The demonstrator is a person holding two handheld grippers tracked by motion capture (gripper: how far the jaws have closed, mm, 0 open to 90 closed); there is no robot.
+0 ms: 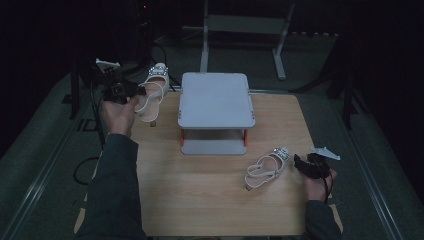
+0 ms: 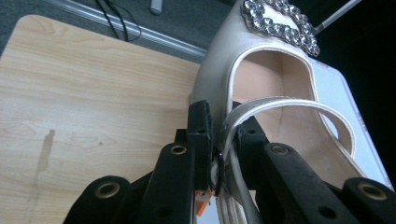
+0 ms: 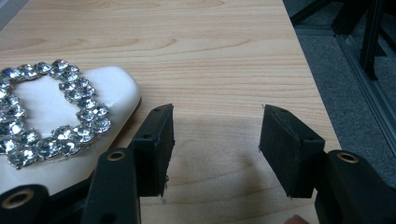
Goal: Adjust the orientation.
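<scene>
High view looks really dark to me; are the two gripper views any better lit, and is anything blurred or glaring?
High view: dim, surroundings nearly black, yet the held shoe, the shoe on the table and the grey stand read clearly. Left gripper view: brighter; the left gripper is sharp, clamped on the strap. Right gripper view: well lit, the rhinestone buckle sparkles without washing out, the right gripper casts a soft shadow.

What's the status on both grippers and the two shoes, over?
Left gripper shut on raised shoe's strap. Right gripper open beside second shoe on table. Riser stand between them.
</scene>
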